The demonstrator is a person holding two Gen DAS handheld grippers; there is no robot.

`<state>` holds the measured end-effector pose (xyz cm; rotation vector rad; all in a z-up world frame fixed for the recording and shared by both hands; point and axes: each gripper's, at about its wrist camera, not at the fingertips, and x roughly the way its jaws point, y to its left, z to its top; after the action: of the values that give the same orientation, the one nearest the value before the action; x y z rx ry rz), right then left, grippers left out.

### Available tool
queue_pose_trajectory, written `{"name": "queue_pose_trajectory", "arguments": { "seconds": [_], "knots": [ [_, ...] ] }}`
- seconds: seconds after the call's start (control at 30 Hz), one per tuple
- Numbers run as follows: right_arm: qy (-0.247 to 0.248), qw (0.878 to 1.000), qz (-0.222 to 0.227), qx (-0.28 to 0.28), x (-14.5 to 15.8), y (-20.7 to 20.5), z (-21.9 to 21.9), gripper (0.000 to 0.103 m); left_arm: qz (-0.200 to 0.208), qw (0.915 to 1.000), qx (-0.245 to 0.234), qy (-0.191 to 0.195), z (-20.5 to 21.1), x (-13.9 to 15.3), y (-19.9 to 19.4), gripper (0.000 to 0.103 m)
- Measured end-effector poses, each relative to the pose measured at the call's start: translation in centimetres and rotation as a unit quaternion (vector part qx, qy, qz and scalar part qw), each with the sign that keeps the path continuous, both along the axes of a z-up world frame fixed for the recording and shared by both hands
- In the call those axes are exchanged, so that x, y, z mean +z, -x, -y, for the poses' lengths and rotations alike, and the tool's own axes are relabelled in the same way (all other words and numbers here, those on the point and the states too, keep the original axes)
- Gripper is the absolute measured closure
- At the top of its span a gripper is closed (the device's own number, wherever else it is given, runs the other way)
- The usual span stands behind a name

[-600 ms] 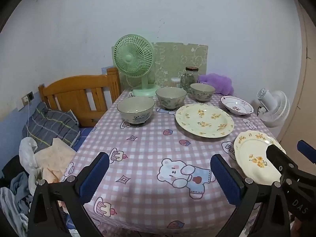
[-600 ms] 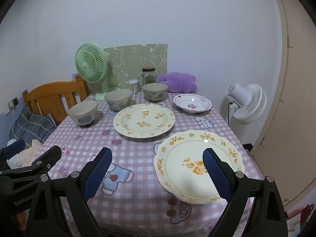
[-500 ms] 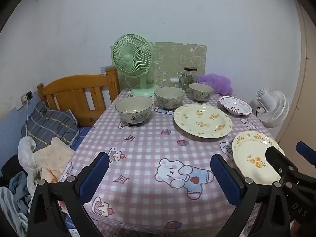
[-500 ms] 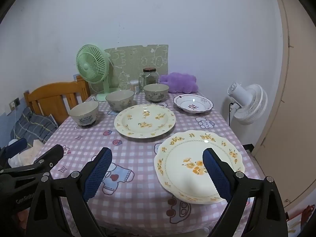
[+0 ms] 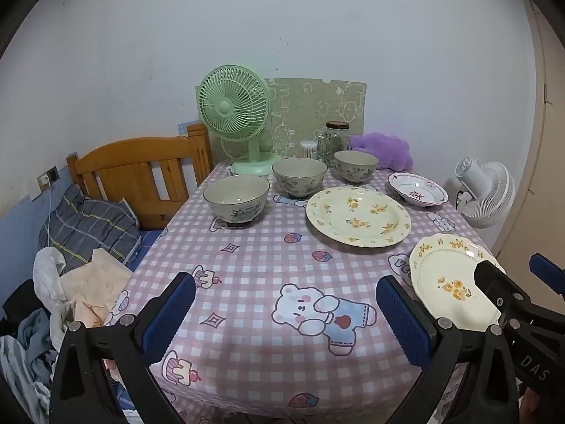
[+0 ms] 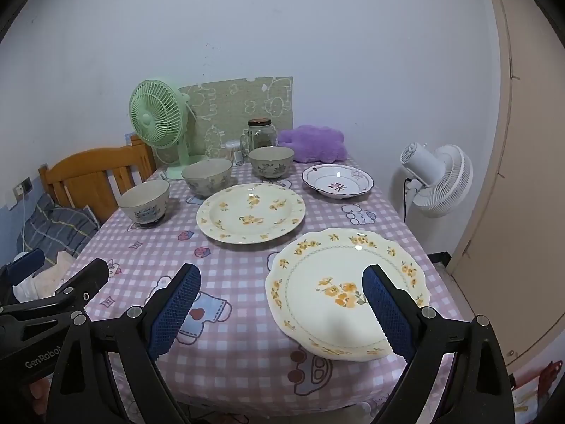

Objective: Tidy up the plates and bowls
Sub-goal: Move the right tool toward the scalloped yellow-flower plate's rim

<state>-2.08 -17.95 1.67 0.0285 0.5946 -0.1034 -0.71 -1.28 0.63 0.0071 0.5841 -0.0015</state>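
Both grippers are held above the near edge of the table, jaws spread wide and empty. The left gripper (image 5: 287,318) frames bare pink-and-white checked tablecloth (image 5: 254,265). The right gripper (image 6: 282,312) hangs over the near right corner, its right finger above the scalloped cream ceramic plate with yellow flowers (image 6: 348,291).

Layout of the task's items:
- Scalloped cream plate: near right corner, its near rim close to the table edge.
- Round cream plate with yellow flowers (image 6: 250,212): mid-table, just behind the scalloped one, apart from it.
- White shallow dish with a dark rim line and red motif (image 6: 337,181): right edge, toward the far right corner.
- Three glazed ceramic bowls in a diagonal row: the left bowl with a blue pattern (image 5: 236,199) near the left edge, the middle bowl (image 5: 299,176), and the far bowl (image 5: 355,166) next to a glass jar (image 5: 332,139).

Handling, as a judgement: all pieces are stiff, glazed, likely slippery and breakable, and the plates probably moderately heavy. A flat plate offers only its rim; take the scalloped plate at its near rim, one pad above and one below. Take each bowl by its wall, one pad inside and one outside. Set pieces down gently when stacking, since glaze chips on contact.
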Motion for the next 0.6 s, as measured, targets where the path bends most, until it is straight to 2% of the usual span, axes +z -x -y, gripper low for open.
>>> {"name": "queue_pose_trajectory", "arguments": {
  "seconds": [0.6],
  "knots": [
    [0.007, 1.000, 0.001, 0.001, 0.60, 0.30, -0.17, 0.008, -0.004, 1.0000, -0.001, 0.005, 0.40, 0.46, -0.11, 0.000]
  ]
}}
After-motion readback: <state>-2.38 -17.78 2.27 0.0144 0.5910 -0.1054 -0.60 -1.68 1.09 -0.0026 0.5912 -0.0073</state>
